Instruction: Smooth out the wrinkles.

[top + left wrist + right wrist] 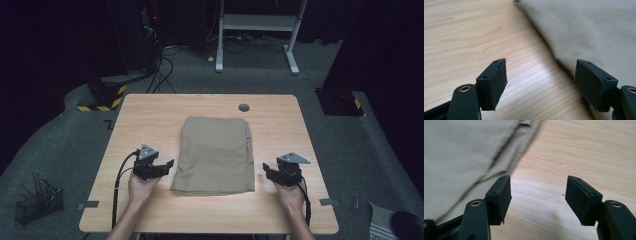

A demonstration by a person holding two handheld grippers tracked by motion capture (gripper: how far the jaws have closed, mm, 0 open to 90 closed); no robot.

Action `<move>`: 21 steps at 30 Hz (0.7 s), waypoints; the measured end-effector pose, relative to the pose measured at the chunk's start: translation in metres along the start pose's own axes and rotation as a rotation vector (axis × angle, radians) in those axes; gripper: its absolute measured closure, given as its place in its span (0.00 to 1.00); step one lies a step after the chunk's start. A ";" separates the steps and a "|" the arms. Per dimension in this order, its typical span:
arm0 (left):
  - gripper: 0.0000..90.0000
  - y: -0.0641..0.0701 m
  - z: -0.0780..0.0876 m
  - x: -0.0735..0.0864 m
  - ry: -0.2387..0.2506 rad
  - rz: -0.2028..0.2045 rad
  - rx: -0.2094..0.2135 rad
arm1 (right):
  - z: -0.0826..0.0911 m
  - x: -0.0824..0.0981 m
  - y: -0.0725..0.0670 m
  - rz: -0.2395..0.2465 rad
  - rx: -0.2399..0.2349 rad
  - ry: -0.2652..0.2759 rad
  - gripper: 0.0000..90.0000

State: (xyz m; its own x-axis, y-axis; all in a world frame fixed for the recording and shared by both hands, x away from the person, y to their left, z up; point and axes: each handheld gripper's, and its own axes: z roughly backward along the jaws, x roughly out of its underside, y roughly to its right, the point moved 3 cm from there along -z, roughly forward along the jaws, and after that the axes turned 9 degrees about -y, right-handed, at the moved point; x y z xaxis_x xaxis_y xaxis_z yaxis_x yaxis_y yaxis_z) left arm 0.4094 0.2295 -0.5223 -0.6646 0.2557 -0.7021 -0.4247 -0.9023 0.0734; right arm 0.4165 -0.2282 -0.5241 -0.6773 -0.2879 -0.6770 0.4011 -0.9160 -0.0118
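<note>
Here, folded cloth [215,154] flat on table [150,115], between both grippers' parted fingers [491,83].

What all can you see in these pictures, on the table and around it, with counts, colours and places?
Folded khaki fabric garment: one, tan, centre of table.
Light wooden table: one, pale wood, middle of the high view.
Round grey cable grommet: one, grey, far table edge.
Black wire basket: one, black, floor at left.
White metal desk frame: one, white, floor beyond table.
Left gripper: one, black, left of garment, open, holding nothing.
Right gripper: one, black, right of garment, open, holding nothing.
</note>
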 end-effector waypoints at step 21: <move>0.31 -0.042 0.004 0.034 -0.045 0.084 -0.156 | 0.000 0.024 0.039 -0.088 0.107 -0.052 0.43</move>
State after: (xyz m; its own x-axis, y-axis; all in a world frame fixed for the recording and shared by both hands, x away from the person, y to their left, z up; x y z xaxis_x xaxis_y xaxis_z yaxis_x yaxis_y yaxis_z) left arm 0.4022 0.2771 -0.5461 -0.7219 0.1893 -0.6656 -0.2686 -0.9631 0.0175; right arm 0.4161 -0.2706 -0.5406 -0.7389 -0.2168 -0.6380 0.2730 -0.9620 0.0107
